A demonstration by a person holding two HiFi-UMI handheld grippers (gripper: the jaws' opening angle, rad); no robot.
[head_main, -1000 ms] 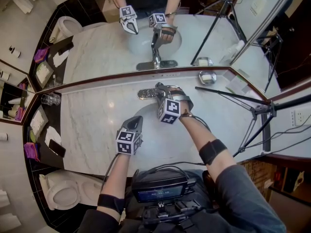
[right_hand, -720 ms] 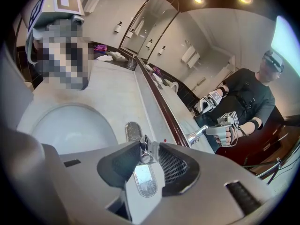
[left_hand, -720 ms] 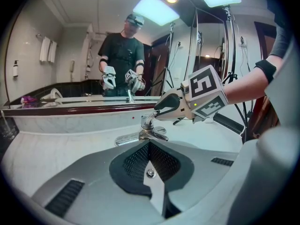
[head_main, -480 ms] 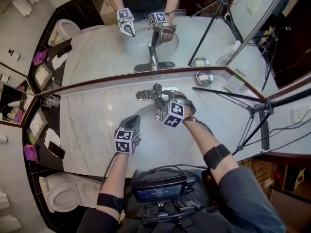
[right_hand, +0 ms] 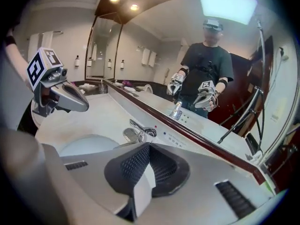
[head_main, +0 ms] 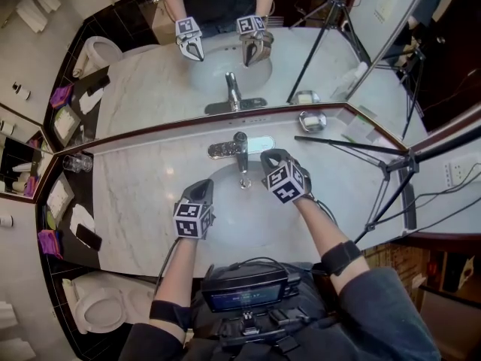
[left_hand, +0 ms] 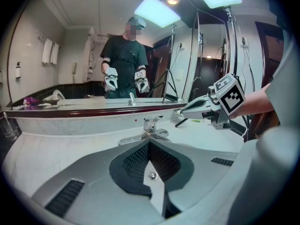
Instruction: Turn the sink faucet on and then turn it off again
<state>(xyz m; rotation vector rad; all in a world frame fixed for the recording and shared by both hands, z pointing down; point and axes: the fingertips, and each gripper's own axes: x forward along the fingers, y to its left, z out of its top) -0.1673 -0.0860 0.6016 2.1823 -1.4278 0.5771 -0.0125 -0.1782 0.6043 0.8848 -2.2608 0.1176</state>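
Head view: faucet (head_main: 240, 150) stands at the basin's (head_main: 229, 201) twelve o'clock. Right gripper (head_main: 267, 158), jaws just closed on nothing, hangs at its three o'clock, seemingly done with the lever; left gripper (head_main: 201, 190) idles shut, empty, at seven.

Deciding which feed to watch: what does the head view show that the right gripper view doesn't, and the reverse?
Head view only: the soap dish and the dark phone at lower left. Right gripper view only: the jaws of the right claw, just closed together, nothing between them. Both: the faucet, the left claw and the mirror.
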